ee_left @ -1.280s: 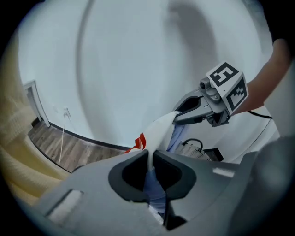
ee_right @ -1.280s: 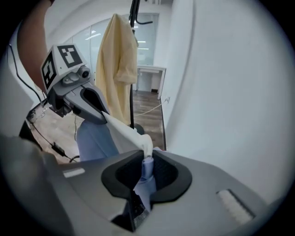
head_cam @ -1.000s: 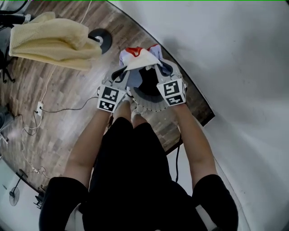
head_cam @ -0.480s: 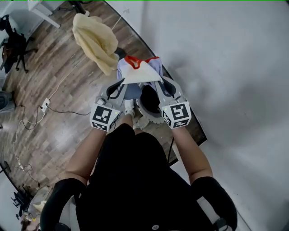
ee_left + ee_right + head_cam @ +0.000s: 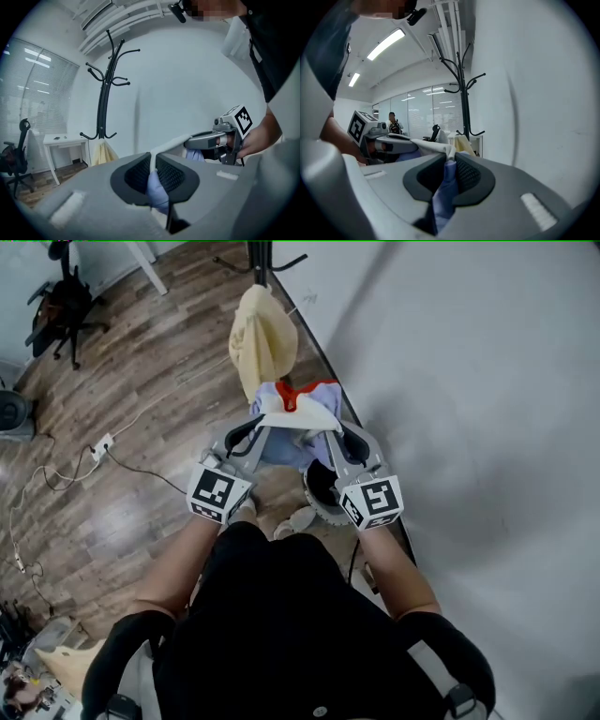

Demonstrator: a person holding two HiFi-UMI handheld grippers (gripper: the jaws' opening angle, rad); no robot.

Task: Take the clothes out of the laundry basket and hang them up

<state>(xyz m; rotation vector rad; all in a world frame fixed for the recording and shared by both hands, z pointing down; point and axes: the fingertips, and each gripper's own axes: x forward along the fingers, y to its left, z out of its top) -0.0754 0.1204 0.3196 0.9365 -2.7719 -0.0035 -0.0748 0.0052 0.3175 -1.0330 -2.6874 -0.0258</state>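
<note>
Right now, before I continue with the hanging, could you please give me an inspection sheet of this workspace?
Surface: wooden floor, no table in use; white wall on the right.
Job's things: white, lilac and red garment stretched between both claws above the laundry basket; yellow towel hanging on the black coat stand.
Clutter: small things at the floor's lower-left corner, too small to name.
Grippers: left claw shut on the garment; right claw shut on the garment.
Cables: floor cable running to a power strip, left of the person.
Surroundings: office chair, white side table.
</note>
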